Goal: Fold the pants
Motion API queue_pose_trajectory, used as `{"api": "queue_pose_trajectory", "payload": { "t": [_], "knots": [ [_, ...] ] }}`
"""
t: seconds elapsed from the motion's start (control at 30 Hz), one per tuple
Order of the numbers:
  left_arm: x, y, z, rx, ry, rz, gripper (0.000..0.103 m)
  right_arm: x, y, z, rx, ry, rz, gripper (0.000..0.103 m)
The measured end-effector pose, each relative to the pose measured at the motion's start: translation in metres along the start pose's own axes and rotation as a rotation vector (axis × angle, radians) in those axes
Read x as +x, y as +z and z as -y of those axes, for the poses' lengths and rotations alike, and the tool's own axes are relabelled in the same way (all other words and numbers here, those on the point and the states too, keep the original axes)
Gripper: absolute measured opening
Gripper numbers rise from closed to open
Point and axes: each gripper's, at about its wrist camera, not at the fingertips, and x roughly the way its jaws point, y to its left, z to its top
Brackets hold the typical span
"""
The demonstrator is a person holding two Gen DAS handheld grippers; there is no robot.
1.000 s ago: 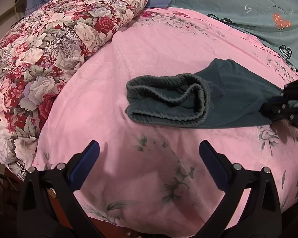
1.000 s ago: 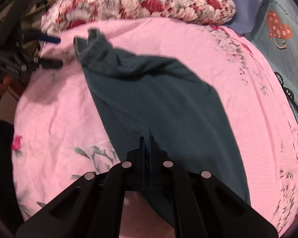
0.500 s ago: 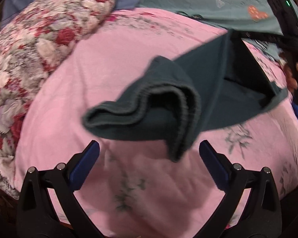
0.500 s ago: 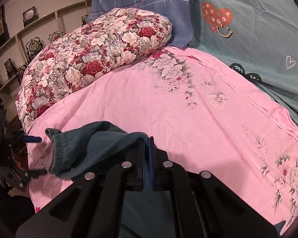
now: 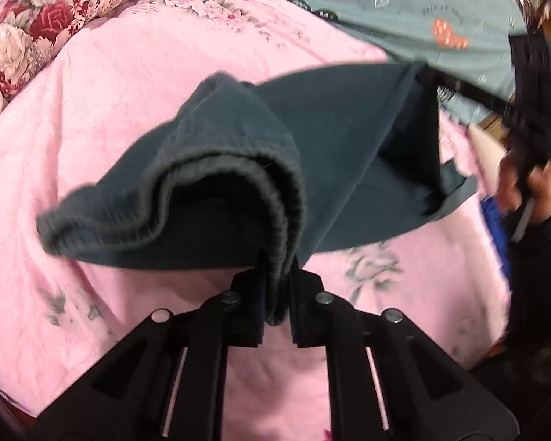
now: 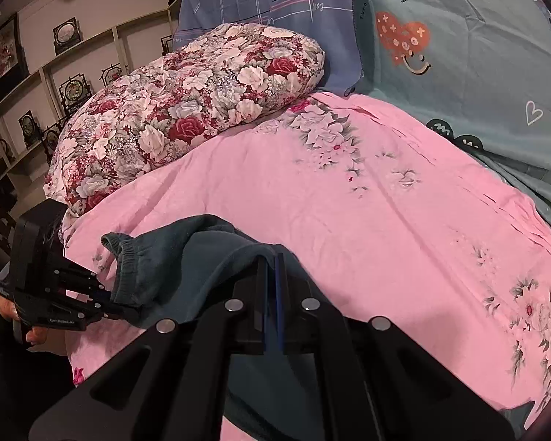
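Newly clamped: left gripper (image 5: 275,294) on pants (image 5: 330,154) waistband; right gripper (image 6: 272,294) pinches fabric. Flowered quilt (image 6: 187,110) beside pink sheet (image 6: 385,220).

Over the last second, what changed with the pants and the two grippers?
The left gripper, open and clear before, closed on the waistband of the pants. The right gripper lifted its end off the pink sheet. Unchanged: the right gripper's hold and the floral quilt.

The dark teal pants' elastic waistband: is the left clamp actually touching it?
Touching. In the left wrist view the left gripper has its jaws shut on the dark teal pants' ribbed waistband.
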Motion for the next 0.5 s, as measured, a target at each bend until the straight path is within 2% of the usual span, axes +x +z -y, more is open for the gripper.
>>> {"api": "queue_pose_trajectory", "payload": {
  "t": [0.13, 0.27, 0.37, 0.43, 0.47, 0.5],
  "knots": [
    [-0.020, 0.031, 0.001, -0.027, -0.093, 0.057, 0.009, 0.002, 0.006, 0.015, 0.038, -0.015, 0.004, 0.003],
    [-0.043, 0.078, -0.006, -0.085, -0.169, 0.136, 0.009, 0.011, 0.023, 0.028, 0.045, -0.041, 0.011, 0.003],
    [-0.042, 0.128, -0.029, -0.160, -0.144, 0.175, 0.010, 0.025, 0.050, 0.043, 0.043, -0.096, 0.031, 0.003],
    [-0.035, 0.165, -0.059, -0.232, -0.055, 0.209, 0.011, 0.042, 0.076, 0.059, 0.055, -0.177, 0.058, 0.004],
    [-0.028, 0.182, -0.077, -0.281, -0.005, 0.216, 0.022, 0.055, 0.089, 0.070, 0.066, -0.248, 0.057, 0.024],
    [-0.019, 0.195, -0.098, -0.345, 0.027, 0.204, 0.040, 0.070, 0.096, 0.081, 0.087, -0.343, 0.026, 0.041]
  ]
}}
